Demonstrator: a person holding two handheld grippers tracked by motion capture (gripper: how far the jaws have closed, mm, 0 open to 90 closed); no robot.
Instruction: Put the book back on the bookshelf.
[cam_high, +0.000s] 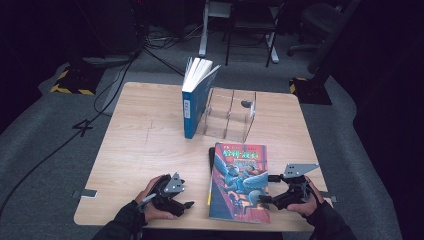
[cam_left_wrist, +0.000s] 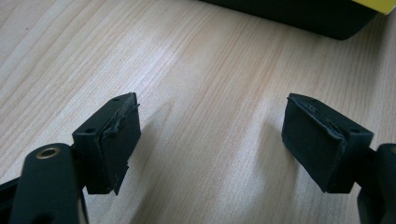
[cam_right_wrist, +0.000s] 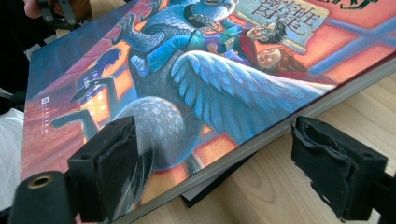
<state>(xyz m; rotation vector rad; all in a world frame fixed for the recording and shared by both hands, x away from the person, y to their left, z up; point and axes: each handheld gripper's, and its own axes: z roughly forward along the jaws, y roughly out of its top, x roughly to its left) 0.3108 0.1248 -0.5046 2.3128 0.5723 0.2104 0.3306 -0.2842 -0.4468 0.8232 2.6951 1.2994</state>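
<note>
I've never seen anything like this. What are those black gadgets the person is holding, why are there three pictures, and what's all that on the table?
No robot here: a person holds a hand-operated two-jaw tool in each hand, the left gripper and the right gripper. One picture comes from a camera above the wooden table; the other two come from cameras riding on each gripper, looking along its black jaws. On the table lie an illustrated book on top of a darker thing, a blue book standing upright with its pages fanned, and beside it a clear plastic divider rack. Both grippers are open and hold nothing. The right one's jaws straddle the illustrated book's edge; the left's hang over bare wood.
</note>
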